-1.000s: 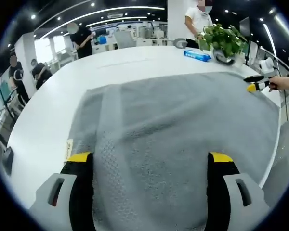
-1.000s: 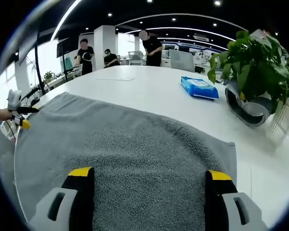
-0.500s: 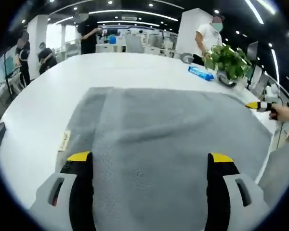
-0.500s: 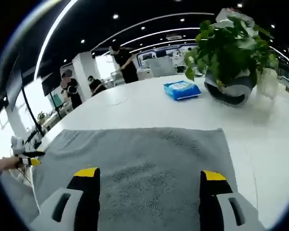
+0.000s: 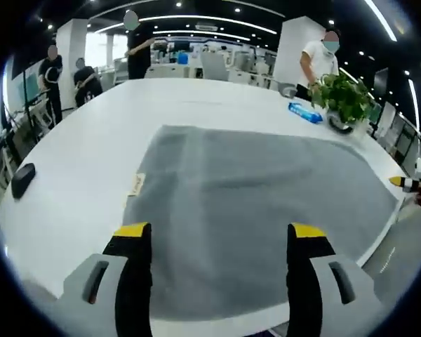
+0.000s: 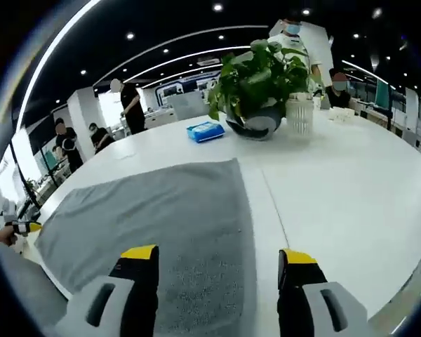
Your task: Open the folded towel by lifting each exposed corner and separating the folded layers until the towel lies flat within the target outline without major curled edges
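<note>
where the big white table (image 5: 77,182) curves round, the grey towel (image 5: 259,203) is seen spread out flat on it, one layer thick, with its near edge close to the table's edge. a small white tag (image 5: 137,184) is seen at the towel's left edge in the left gripper view.

the left gripper (image 5: 221,242) is held above the near part of the towel. its two yellow-tipped jaws are spread wide and nothing is held between them. the right gripper (image 6: 217,263) is held wide too, with nothing in it. its left jaw is seen over the towel (image 6: 154,217) and its right jaw over the bare table (image 6: 337,189), so the towel's edge is seen running between them.

a leafy green plant (image 6: 263,70) is seen standing in a dark round pot (image 6: 256,125) past the far end of the towel. a white ribbed cup (image 6: 299,116) is seen just beside the pot; what is in it cannot be told. a blue packet (image 6: 205,130) is seen lying near the pot on its other side.

a black mouse (image 5: 22,180) is seen on the table, well apart from the towel. people are seen standing far behind.
</note>
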`<state>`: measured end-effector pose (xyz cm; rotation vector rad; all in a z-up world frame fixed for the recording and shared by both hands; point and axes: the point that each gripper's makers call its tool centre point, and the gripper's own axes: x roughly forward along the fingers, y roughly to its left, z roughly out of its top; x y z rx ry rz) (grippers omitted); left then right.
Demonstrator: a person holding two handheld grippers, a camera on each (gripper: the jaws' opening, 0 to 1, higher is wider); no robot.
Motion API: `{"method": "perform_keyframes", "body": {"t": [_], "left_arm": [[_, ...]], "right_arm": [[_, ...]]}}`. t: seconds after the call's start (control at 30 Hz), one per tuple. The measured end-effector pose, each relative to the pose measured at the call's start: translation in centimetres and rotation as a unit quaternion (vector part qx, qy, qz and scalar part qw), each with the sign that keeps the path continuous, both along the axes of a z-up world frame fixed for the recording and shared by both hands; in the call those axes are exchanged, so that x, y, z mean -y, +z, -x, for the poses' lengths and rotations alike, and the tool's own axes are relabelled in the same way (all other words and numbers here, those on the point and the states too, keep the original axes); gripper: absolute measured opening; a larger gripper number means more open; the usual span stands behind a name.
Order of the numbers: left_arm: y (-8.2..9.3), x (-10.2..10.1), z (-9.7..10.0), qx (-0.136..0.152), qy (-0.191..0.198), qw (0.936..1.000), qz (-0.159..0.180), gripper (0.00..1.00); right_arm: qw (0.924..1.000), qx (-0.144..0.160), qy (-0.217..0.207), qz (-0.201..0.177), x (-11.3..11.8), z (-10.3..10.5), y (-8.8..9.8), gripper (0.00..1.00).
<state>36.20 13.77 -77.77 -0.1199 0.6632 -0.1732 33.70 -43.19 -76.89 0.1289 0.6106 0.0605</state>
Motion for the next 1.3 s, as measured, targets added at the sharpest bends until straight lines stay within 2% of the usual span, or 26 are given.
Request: {"method": "perform_keyframes", "body": {"t": [0.13,0.17,0.23,0.3,0.33,0.37,0.4,0.43,0.47,0.5,0.57,0.6,0.7,0.77,0.83,0.87,0.93,0.97,1.0,1.03,1.1,1.2,1.3], "left_arm": [[0.4,1.8,0.3,-0.010,-0.017,0.9998,-0.002,0.37],[0.7,2.3,0.4,-0.008,-0.023,0.9997,-0.003,0.31],[1.8,3.4,0.1,0.003,-0.030,0.9995,0.005,0.24],[4.1,4.7,-0.6,0.047,-0.033,0.9979,0.029,0.18],[4.9,5.0,-0.8,0.060,-0.038,0.9969,0.034,0.11],[6.3,5.7,-0.9,0.083,-0.048,0.9946,0.040,0.09],[7.1,6.0,-1.0,0.100,-0.058,0.9925,0.039,0.10],[8.7,6.5,-1.2,0.140,-0.075,0.9868,0.029,0.13],[10.3,7.0,-1.2,0.184,-0.092,0.9785,0.013,0.15],[11.0,7.3,-1.1,0.197,-0.098,0.9755,0.005,0.19],[12.4,7.5,-0.8,0.224,-0.094,0.9698,-0.015,0.36],[13.6,7.5,-0.7,0.252,-0.083,0.9639,-0.020,0.44],[15.0,7.7,-0.4,0.292,-0.057,0.9545,-0.009,0.69],[15.0,7.9,-0.1,0.296,-0.045,0.9539,-0.012,0.87],[14.4,8.1,0.1,0.294,-0.040,0.9544,-0.031,0.98],[13.7,8.0,0.1,0.291,-0.033,0.9557,-0.034,0.99],[12.5,7.8,0.2,0.266,-0.024,0.9629,-0.039,0.99],[12.1,7.4,0.0,0.261,-0.029,0.9628,-0.066,0.99],[11.9,6.8,-0.3,0.264,-0.027,0.9606,-0.082,0.99],[11.7,6.7,-0.6,0.260,-0.026,0.9626,-0.071,0.99],[10.9,6.3,-0.6,0.239,-0.006,0.9703,-0.034,0.99],[10.0,5.4,-0.4,0.229,-0.006,0.9706,-0.073,0.99],[10.1,6.0,-0.2,0.235,-0.016,0.9695,-0.068,0.99]], "right_arm": [[0.9979,-0.002,0.032,0.056,-1.1,0.6,0.6,0.24],[0.9968,0.006,0.044,0.066,-1.9,0.4,1.2,0.16],[0.9962,0.022,0.053,0.066,-3.3,-0.1,2.5,0.05],[0.9942,0.049,0.072,0.064,-4.8,-0.7,4.0,0.03],[0.9927,0.061,0.078,0.068,-5.4,-1.0,4.7,0.02],[0.9873,0.084,0.105,0.084,-6.5,-1.4,5.9,0.02],[0.9837,0.096,0.120,0.093,-7.1,-1.6,6.5,0.04],[0.9729,0.125,0.155,0.118,-8.4,-1.9,7.9,0.09],[0.9693,0.132,0.169,0.120,-9.1,-2.0,8.4,0.15],[0.9659,0.140,0.182,0.119,-9.8,-1.9,8.9,0.28],[0.9601,0.171,0.197,0.101,-11.1,-2.1,10.3,0.53],[0.9588,0.195,0.191,0.078,-11.7,-2.3,11.3,0.69],[0.9580,0.233,0.162,0.044,-12.3,-2.7,12.5,0.99],[0.9656,0.218,0.136,0.039,-12.3,-2.5,11.8,0.99],[0.9657,0.217,0.136,0.046,-13.1,-2.4,11.2,1.00],[0.9658,0.217,0.133,0.052,-13.3,-2.4,11.0,1.00],[0.9662,0.214,0.132,0.057,-13.8,-2.3,10.5,1.00],[0.9662,0.205,0.143,0.063,-13.7,-2.2,9.4,0.99],[0.9629,0.199,0.162,0.084,-13.8,-2.0,9.1,0.99],[0.9602,0.196,0.163,0.114,-13.4,-2.1,8.8,1.00],[0.9563,0.191,0.171,0.141,-13.2,-2.0,8.3,0.99],[0.9631,0.180,0.167,0.111,-13.4,-1.8,7.8,0.99],[0.9635,0.171,0.169,0.118,-13.3,-1.6,7.3,0.99]]}}
